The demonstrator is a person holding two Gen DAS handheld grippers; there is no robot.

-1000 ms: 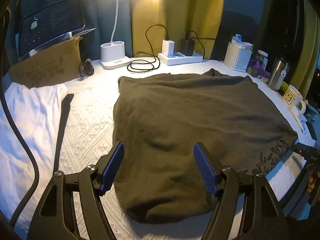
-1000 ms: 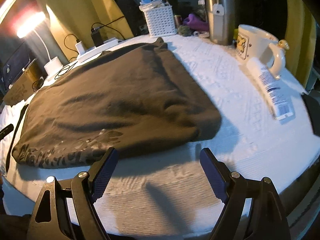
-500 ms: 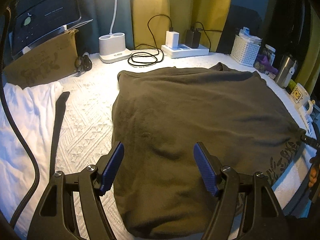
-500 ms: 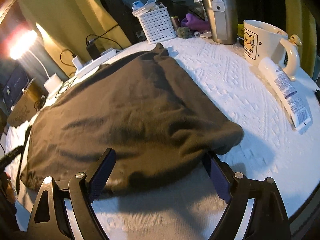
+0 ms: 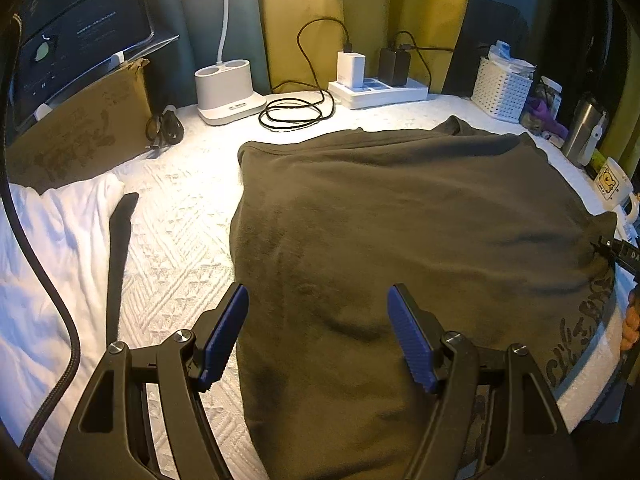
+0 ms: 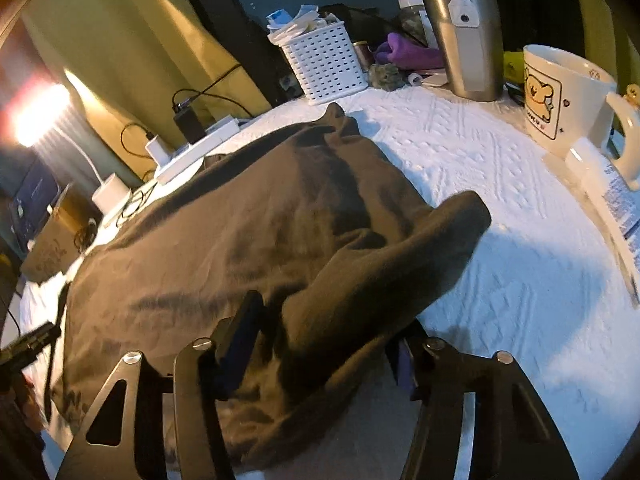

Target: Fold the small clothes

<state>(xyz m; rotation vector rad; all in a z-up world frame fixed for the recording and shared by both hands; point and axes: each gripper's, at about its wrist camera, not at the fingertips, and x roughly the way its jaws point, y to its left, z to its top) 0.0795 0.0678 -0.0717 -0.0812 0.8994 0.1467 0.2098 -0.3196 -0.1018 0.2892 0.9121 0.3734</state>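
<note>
A dark olive-brown garment (image 5: 400, 216) lies spread on the white textured tabletop (image 5: 176, 240). My left gripper (image 5: 318, 336) is open, its blue pads just above the garment's near left edge, holding nothing. In the right wrist view the same garment (image 6: 240, 240) has its near right corner bunched and lifted between the fingers of my right gripper (image 6: 324, 332). The jaws have narrowed onto the cloth, which hides the right pad. The right gripper's tip also shows in the left wrist view (image 5: 620, 250) at the garment's right edge.
White cloth (image 5: 44, 264) and a black cable (image 5: 48, 292) lie at the left. At the back stand a cardboard box (image 5: 76, 136), lamp base (image 5: 226, 92), power strip (image 5: 378, 90) and white basket (image 6: 326, 62). At the right are a steel tumbler (image 6: 464, 32), bear mug (image 6: 564, 100) and a tube (image 6: 612, 200).
My right gripper moved forward onto the garment's right corner, closed on it and lifted it into a bunch. My left gripper advanced slightly over the near left edge, still open.
</note>
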